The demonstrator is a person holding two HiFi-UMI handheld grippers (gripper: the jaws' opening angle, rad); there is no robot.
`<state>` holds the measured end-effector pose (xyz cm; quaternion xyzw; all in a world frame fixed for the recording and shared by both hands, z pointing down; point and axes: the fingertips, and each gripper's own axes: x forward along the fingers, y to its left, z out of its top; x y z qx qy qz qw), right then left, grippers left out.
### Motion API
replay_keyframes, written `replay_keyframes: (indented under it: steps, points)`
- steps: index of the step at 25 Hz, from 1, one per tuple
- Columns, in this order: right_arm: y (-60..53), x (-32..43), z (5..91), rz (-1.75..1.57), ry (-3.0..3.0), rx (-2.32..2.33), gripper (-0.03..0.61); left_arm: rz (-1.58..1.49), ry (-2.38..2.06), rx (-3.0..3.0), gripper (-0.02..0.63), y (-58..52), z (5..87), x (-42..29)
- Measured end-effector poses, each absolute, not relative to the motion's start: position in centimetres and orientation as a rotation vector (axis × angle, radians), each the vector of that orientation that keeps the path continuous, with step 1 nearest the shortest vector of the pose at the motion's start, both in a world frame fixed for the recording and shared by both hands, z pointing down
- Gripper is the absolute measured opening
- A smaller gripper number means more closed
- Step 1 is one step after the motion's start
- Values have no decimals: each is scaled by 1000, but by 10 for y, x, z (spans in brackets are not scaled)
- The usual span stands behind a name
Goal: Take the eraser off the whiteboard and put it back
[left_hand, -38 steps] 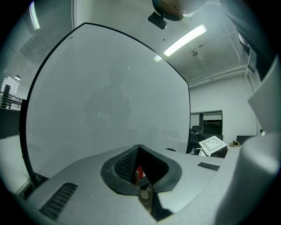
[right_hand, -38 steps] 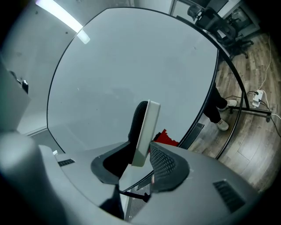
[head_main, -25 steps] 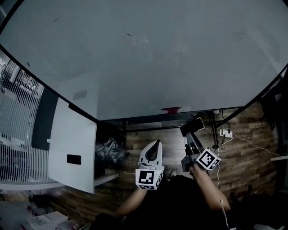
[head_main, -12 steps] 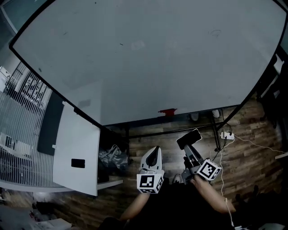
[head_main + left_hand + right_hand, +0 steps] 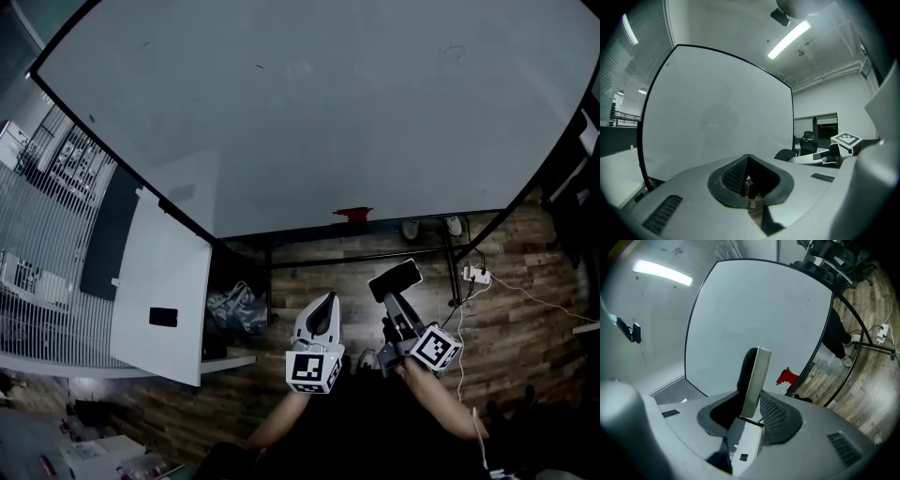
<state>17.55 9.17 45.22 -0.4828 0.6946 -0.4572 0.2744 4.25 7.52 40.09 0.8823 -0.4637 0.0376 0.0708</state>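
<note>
Eraser (image 5: 395, 280) was off the whiteboard (image 5: 309, 112), carried in the right gripper (image 5: 753, 404) low and near the person, well apart from the board's lower edge and out over the wood floor (image 5: 319, 272). In the right gripper view it stood edge-on between the jaws, its pale rim toward the camera and its dark felt on the left. The jaws were about half apart and clamped on it, with much of its length sticking out past the pads. The main risk, as I judged it, lay in that overhang. If the eraser met the board at a slant, the push could lever it round in the pads or pop it free, and it would drop to the floor. Letting go before it sat flat on the board would end the same way. The pads covered its broad sides, so the wrist probably needed turning first, though I could not settle which face would meet the board. A second hazard was the small red thing (image 5: 353, 214) at the board's bottom edge, which a low approach could knock. The left gripper (image 5: 748, 159) hung just left of the right one, jaws together with nothing between them, touching nothing.
</note>
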Motion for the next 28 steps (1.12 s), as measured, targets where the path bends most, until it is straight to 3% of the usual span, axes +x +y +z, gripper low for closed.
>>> replay_keyframes:
  steps: [28]
  points:
    - [75,146,476,-1282,1971,-1234,146,163,-1628,2518,0,85,409,5]
